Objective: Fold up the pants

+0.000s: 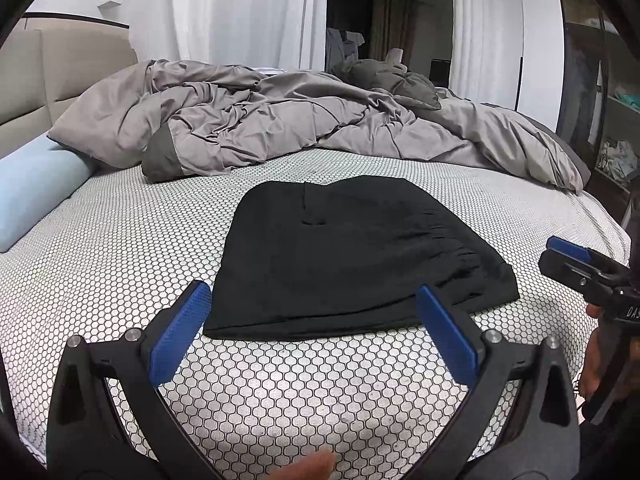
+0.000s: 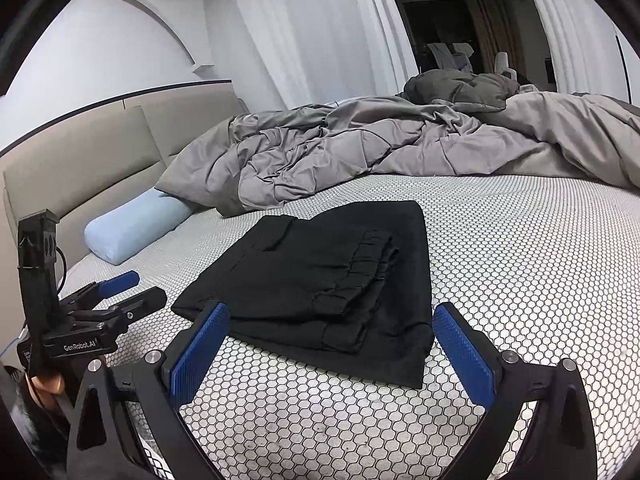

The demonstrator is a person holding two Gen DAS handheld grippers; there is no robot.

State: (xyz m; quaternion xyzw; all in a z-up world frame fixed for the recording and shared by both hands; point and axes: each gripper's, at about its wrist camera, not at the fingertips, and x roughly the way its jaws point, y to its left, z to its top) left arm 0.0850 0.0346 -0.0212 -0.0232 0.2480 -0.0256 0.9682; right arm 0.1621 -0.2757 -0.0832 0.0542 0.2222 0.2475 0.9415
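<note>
The black pants (image 1: 352, 256) lie folded in a flat, layered stack on the mattress (image 1: 120, 248), which has a white honeycomb-patterned cover. The gathered waistband shows on top in the right wrist view, pants (image 2: 320, 280). My left gripper (image 1: 312, 292) stands wide open just in front of the stack's near edge, with nothing pressed between its blue pads. My right gripper (image 2: 332, 310) is also wide open at the stack's near edge and holds nothing. Each gripper shows in the other's view: right gripper (image 1: 560, 254) at the right, left gripper (image 2: 132, 288) at the left, both beside the stack.
A crumpled grey duvet (image 1: 280, 120) fills the far half of the bed. A light blue pillow (image 2: 136, 224) lies by the beige headboard (image 2: 80, 160). White curtains (image 1: 224, 8) hang behind, and open shelves (image 1: 616, 128) stand at the right.
</note>
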